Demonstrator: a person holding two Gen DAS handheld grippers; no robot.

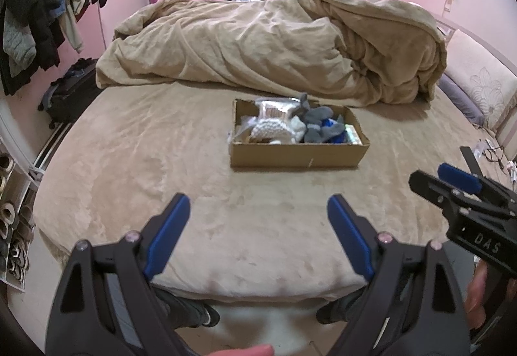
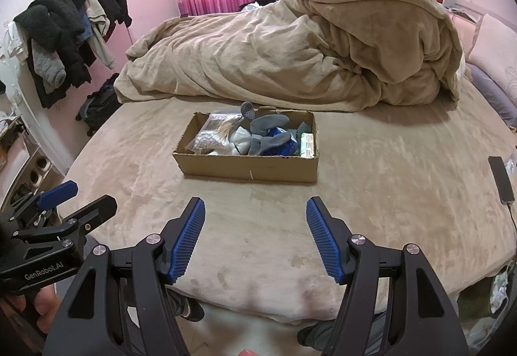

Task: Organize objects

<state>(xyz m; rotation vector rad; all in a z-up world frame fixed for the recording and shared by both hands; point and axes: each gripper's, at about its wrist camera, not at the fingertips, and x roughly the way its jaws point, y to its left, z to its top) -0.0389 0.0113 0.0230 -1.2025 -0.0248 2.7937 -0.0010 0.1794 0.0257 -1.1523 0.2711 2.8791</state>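
A shallow cardboard box (image 1: 295, 155) (image 2: 248, 167) sits on the beige bed. Grey socks (image 1: 318, 121) (image 2: 269, 133), white knitted items (image 1: 274, 130) (image 2: 211, 139), a clear packet (image 1: 274, 109) and something blue (image 2: 284, 146) fill it, and a green-white package (image 2: 307, 144) lies along its right wall. My left gripper (image 1: 258, 205) hovers open over the near edge of the bed, well short of the box, with nothing between its blue pads. My right gripper (image 2: 255, 207) is open and empty too, beside the left one and just as far from the box.
A rumpled tan duvet (image 1: 274, 46) (image 2: 290, 58) is heaped behind the box. A phone on a cable (image 2: 501, 180) lies at the bed's right edge. Clothes hang on a rack (image 1: 42, 23) at left, with a suitcase (image 1: 69, 97) and shoe shelves (image 1: 13, 226) below.
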